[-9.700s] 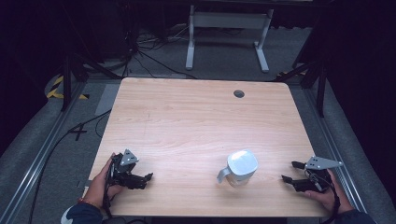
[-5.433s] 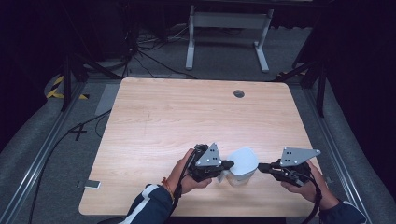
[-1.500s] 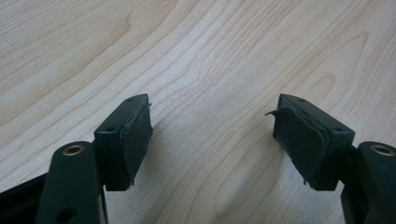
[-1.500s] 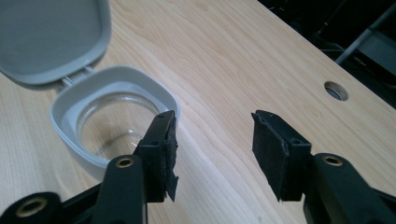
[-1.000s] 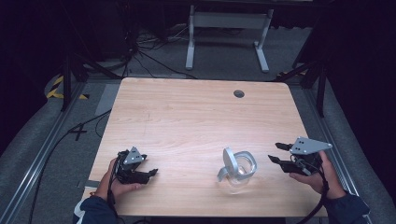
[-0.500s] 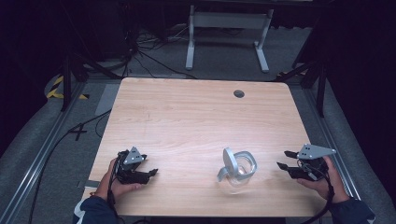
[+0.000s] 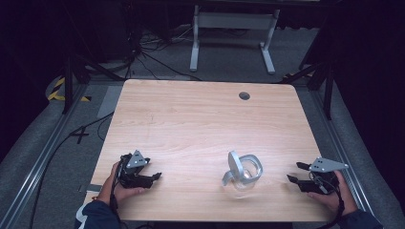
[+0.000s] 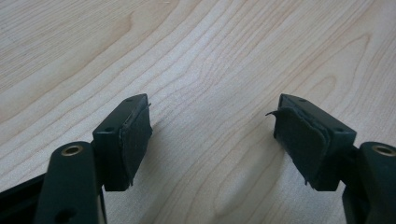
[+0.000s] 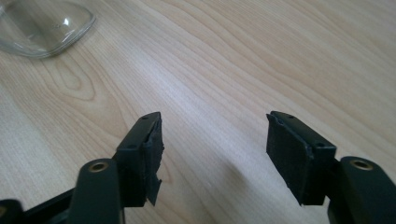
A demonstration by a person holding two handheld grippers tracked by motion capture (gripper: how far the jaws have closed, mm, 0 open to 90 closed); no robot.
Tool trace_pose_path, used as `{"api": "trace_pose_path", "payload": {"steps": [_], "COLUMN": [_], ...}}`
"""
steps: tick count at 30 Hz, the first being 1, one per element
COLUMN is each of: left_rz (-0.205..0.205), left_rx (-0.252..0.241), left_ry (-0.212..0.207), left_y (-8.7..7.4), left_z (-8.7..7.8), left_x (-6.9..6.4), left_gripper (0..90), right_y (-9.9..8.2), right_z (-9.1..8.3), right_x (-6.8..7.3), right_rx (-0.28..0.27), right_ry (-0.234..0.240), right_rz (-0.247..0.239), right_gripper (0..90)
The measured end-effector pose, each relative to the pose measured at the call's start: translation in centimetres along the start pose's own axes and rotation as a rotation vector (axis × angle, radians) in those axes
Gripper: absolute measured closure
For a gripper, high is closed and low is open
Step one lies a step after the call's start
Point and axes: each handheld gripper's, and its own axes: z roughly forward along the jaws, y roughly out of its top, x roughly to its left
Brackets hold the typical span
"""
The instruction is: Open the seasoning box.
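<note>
Resting near the counter's (image 7: 200, 119) front edge, your left tool (image 7: 152, 178) and right tool (image 7: 294, 171) both gape released. The glass jug (image 7: 242, 170), upside down earlier, now stands upright between them with its lid flipped up; the turning looks finished

In the right gripper view a clear glass object (image 9: 39, 25) at 11 o'clock is cut off by the top and left edges. From above, the person's forearms run off the bottom edge. The small dark disc (image 7: 244, 96) on the surface at 12 o'clock is too small to identify.
</note>
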Motion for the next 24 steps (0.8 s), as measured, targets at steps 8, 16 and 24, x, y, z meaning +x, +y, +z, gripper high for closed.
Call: {"api": "trace_pose_path", "payload": {"steps": [8, 16, 24], "left_rz": [-0.003, -0.003, -0.008], "left_rx": [0.003, 0.001, 0.004], "left_ry": [-0.004, -0.006, -0.007], "left_y": [0.1, 0.1, 0.1], "left_z": [0.1, 0.1, 0.2], "left_x": [0.0, 0.0, 0.0], "left_gripper": [26.4, 26.3, 25.4], "right_y": [-2.9, -3.0, -3.0], "right_z": [-0.1, -0.1, -0.1], "right_x": [-0.3, -0.3, -0.3], "right_rx": [-0.012, -0.01, -0.009], "right_ry": [0.03, 0.026, 0.025], "right_rz": [0.107, 0.115, 0.115], "right_gripper": [26.2, 25.1, 24.8]}}
